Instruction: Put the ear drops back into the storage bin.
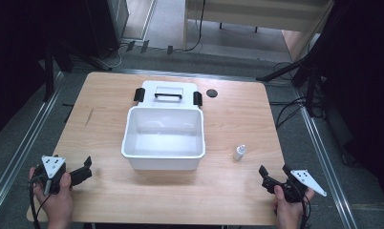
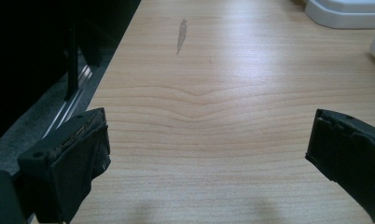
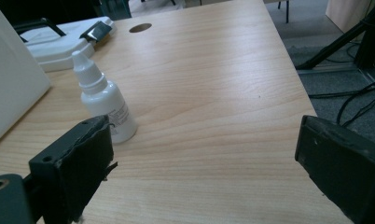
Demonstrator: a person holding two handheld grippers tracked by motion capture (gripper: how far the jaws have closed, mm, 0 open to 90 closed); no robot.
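We saw a pale wooden worktop [image 1: 238,119] with a grey scuff [image 2: 181,35] near its left edge and a round dark hole [image 1: 211,93] toward the far side. At its middle stood a white open bin [image 1: 164,138], empty, and just behind it lay a white lid [image 1: 168,93] with a black handle and black clips. The left claw [image 1: 80,172] hovered over the near left corner, jaws spread wide with nothing between them. The right claw [image 1: 271,179] sat at the near right, equally wide open and empty. A small white dropper bottle [image 3: 104,100] stood upright between bin and right claw.
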